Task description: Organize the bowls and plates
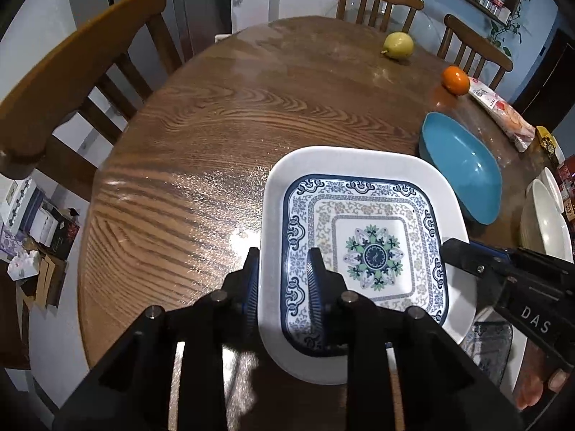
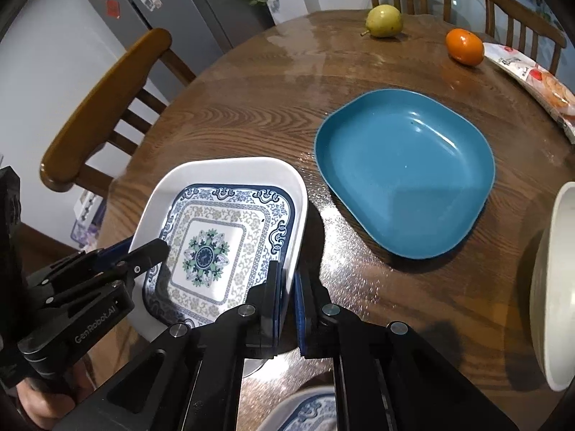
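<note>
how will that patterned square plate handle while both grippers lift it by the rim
The patterned plate looks rigid, so it should not flex. Its glossy glaze could let it slip in the jaws. The left gripper and right gripper pinch opposite rims, which probably limits tipping. It looks breakable if dropped.

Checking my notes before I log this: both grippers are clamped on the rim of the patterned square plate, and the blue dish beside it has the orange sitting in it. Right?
Not quite. The blue dish is empty; the orange sits on the table beyond it, as the right wrist view shows. The left gripper and right gripper do clamp the patterned square plate rim.
</note>
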### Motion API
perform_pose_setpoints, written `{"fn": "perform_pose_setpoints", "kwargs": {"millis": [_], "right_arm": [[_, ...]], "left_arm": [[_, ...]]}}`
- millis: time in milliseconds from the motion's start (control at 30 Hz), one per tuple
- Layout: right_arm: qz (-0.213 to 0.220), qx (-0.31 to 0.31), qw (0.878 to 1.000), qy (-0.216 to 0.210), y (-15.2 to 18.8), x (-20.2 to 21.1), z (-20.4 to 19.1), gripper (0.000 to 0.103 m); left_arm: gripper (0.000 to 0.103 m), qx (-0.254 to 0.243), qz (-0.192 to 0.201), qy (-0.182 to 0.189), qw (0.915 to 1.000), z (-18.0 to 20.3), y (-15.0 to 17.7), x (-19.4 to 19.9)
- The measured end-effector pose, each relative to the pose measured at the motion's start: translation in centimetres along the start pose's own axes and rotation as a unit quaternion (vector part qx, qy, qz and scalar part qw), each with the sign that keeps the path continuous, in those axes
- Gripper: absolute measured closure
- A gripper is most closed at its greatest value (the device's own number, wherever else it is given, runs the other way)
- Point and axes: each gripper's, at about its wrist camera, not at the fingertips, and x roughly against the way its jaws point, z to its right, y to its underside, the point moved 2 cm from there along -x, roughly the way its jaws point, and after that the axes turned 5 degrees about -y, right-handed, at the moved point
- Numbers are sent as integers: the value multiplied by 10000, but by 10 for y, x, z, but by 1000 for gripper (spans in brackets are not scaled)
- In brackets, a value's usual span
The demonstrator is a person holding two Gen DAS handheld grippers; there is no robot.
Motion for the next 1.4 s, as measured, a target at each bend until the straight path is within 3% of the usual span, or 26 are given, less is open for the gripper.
{"fn": "perform_pose_setpoints", "kwargs": {"millis": [300,733,1033,1400], "right_arm": [[262,15,9995,-148,12,38,-1,94],[596,-270,9978,-144,57,96,21,94],[673,-518,9964,-75,87,121,44,94],[442,-769,9960,-54,122,126,67,93]], "left_arm": [[80,-86,320,54,9994,11,7,35],[80,-434,561,240,9972,52,31,72],[80,-722,524,379,9953,84,50,80],[78,-1013,329,386,9936,114,73,78]]}}
